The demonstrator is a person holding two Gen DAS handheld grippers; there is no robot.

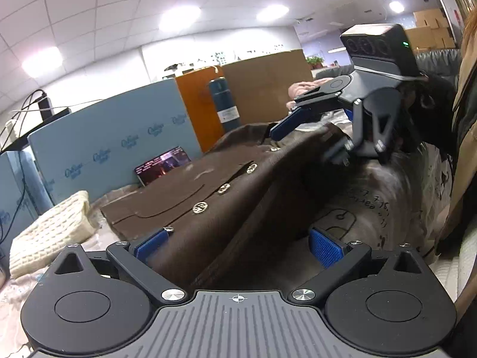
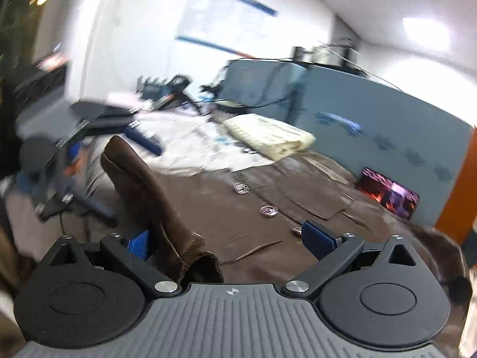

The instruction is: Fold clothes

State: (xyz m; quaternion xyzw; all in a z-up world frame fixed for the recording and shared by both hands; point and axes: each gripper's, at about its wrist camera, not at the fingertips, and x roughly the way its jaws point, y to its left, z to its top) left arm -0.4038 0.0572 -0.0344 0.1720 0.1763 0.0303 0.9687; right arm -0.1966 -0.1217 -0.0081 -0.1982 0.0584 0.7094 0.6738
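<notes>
Both hand-held grippers, left (image 1: 238,246) and right (image 2: 232,240), gape over brown coat (image 1: 208,208).

My left view is sharp and evenly lit by the ceiling panels (image 1: 179,18), which blow out white. My right view is smeared with motion blur. Both bend at the edges.

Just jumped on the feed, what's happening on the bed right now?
A person with a handheld tool in each hand is folding a dark brown leather-like coat with metal buttons spread on a pale printed bedsheet. Both the left tool and the right tool stand open with raised folds of the coat between their fingers, not clamped. A cream knitted garment lies folded beside the coat. The right view is motion-blurred.
</notes>
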